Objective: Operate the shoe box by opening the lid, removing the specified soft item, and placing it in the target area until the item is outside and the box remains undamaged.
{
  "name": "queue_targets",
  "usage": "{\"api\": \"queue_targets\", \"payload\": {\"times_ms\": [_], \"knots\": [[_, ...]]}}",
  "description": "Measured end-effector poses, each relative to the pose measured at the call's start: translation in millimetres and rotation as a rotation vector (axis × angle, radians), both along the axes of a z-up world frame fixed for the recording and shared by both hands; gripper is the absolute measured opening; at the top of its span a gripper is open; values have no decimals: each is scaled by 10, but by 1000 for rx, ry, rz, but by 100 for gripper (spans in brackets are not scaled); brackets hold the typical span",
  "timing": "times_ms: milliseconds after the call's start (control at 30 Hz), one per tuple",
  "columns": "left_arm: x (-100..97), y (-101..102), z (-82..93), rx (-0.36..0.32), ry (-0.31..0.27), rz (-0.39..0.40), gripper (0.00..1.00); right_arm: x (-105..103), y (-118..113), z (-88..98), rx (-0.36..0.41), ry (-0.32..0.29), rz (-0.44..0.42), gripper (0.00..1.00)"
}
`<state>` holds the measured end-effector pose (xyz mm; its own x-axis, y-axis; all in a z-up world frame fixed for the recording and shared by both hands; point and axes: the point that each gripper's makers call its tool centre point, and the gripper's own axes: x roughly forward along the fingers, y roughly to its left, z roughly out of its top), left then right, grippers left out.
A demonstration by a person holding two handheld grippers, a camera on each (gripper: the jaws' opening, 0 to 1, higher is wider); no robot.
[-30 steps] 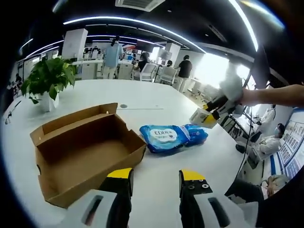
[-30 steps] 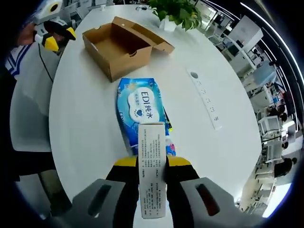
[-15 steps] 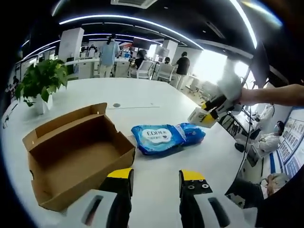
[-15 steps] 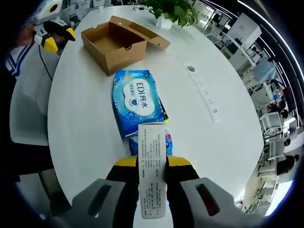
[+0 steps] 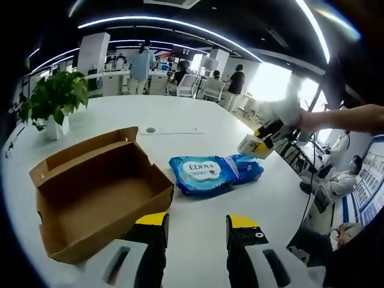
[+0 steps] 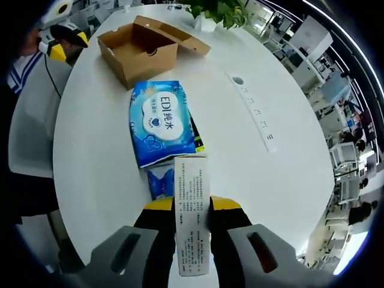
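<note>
In the right gripper view, the right gripper point(image 6: 192, 207) was found pinching a small white printed carton point(image 6: 192, 225) upright between its yellow-tipped jaws. Just beyond the carton, a small blue pack point(image 6: 160, 180) was seen lying on the white table point(image 6: 240, 162), partly covered by a larger blue wet-wipes pack point(image 6: 159, 122) marked "EDI". A dark flat item point(image 6: 196, 133) was noted under the far edge of that pack; its kind could not be told. Farther on, the open cardboard shoe box point(image 6: 139, 49) stood with its lid folded back and its inside bare, and a white power strip point(image 6: 255, 112) lay well apart to the side.

In the left gripper view, the left gripper point(image 5: 197, 225) was observed with its jaws spread and nothing between them. The shoe box point(image 5: 96, 192) lay near it, with the wipes pack point(image 5: 201, 174) beside the box on the table. A potted plant point(image 5: 55, 102) stood beyond, and people were seen at desks in the background.
</note>
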<state>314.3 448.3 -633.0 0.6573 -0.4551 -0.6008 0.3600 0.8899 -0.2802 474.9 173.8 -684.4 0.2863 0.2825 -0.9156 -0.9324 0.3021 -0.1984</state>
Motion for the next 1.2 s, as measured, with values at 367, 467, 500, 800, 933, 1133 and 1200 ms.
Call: {"api": "queue_targets", "payload": {"times_ms": [367,467,500,800,933,1133,1200], "knots": [[-61,316,-10,18,10,77,39,296,-25,-167,-83,-25,110,18],[-64,416,-50,7,25,110,39,362,2,-245,-90,-12,135,18],[-68,441,-58,5,26,120,39,351,14,-247,-96,-12,149,18],[-105,488,-148,4,47,161,39,470,71,-409,-114,-5,183,18],[-83,448,-153,5,51,159,39,517,79,-452,-112,-2,184,18],[-11,374,-118,-3,46,164,39,534,57,-506,-115,11,173,18],[0,338,-107,-3,43,157,39,493,70,-501,-119,11,184,18]]}}
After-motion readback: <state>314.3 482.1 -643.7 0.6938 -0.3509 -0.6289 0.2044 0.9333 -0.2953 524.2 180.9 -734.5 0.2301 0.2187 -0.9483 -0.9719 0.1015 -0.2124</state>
